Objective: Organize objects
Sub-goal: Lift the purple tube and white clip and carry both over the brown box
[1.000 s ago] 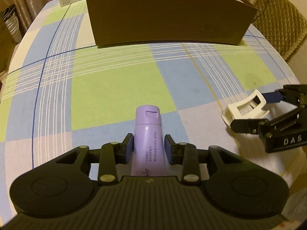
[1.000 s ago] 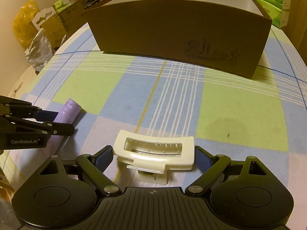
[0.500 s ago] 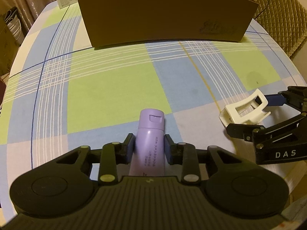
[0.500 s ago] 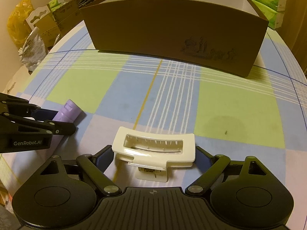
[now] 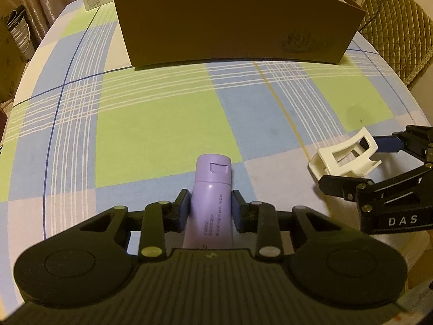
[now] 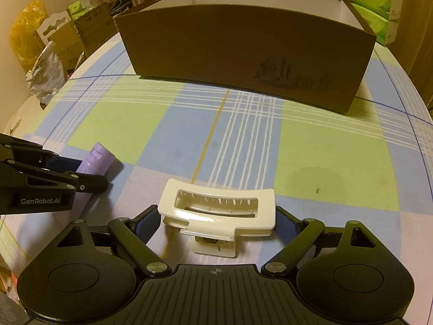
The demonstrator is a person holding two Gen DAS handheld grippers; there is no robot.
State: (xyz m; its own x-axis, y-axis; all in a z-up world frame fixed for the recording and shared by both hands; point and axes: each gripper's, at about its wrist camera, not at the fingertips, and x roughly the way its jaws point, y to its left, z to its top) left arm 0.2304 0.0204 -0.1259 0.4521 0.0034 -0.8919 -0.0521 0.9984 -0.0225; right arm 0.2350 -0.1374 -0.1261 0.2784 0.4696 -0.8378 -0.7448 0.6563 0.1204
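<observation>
On the left, the left gripper (image 5: 209,208) points steeply down at the checked tablecloth (image 5: 151,124) with a purple tube (image 5: 212,197) lying lengthwise between its fingers. The blue pads (image 5: 184,211) press against both sides of the tube's body, so the jaws are clamped on it; they have just been closing the last little bit onto it. The tube's flip-top cap end sticks out ahead of the fingertips, towards the box, and its tail runs back under the gripper body. From the right wrist view the same tube (image 6: 98,161) shows slanting out from the left gripper (image 6: 67,170), cap end forward.

To the right, well apart from the tube, a white hair claw clip (image 6: 217,212) lies crosswise between the fingers of the right gripper (image 6: 217,220). The jaws stand wide, one blue pad at each end of the clip; whether they actually press on the clip I cannot tell. In the left wrist view the clip (image 5: 346,157) sits at the right gripper's (image 5: 354,162) fingertips.

Beyond both, at the far side of the cloth, stands a long brown cardboard box (image 6: 243,62), open at the top, well apart from tube and clip.
</observation>
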